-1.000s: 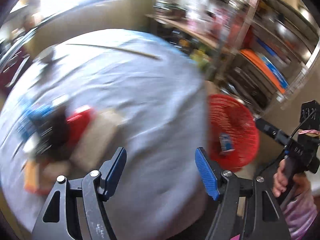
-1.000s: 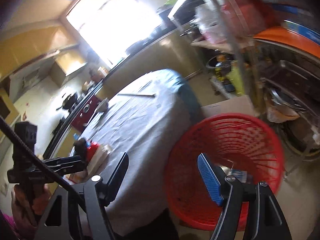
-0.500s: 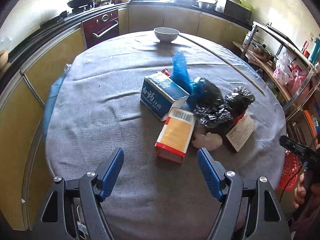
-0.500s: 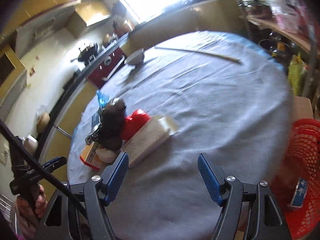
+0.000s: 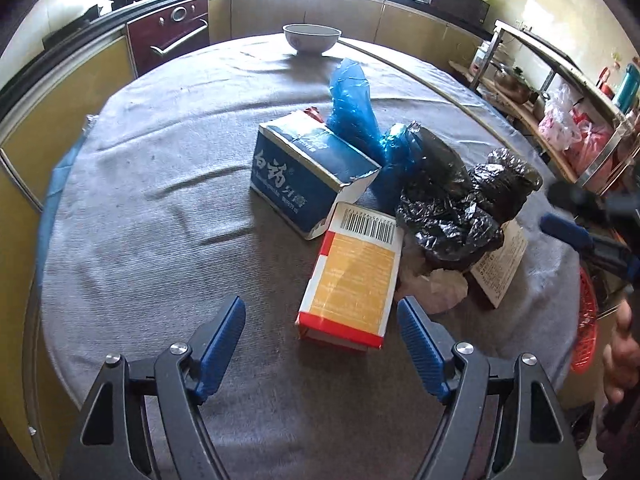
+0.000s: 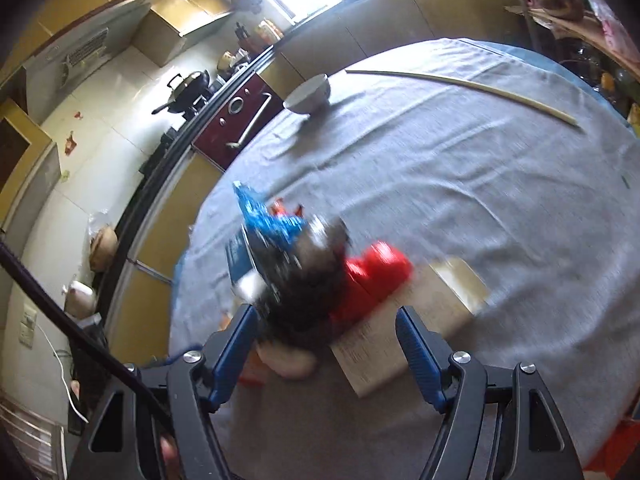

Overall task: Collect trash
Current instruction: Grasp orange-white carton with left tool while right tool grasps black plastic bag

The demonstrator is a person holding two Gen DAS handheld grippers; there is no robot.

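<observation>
Below me: round table (image 5: 160, 208) under grey cloth, trash heaped mid-table. Blue carton (image 5: 308, 172) and black bags (image 5: 452, 200) lie farther off, orange box (image 5: 352, 284) nearest my left claw (image 5: 320, 340). Left claw spread, empty. Right claw (image 6: 324, 344) likewise spread, empty, over same pile.

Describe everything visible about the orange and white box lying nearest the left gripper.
The orange and white box is a flat rectangular carton, apparently cardboard. Its top face is orange with pale print, a white band with a black barcode at the far end and a red strip along the near edge. It lies flat on the grey tablecloth, closed as far as can be seen. Its far end meets the blue box; crumpled black plastic and a whitish wad lie beside it.
</observation>
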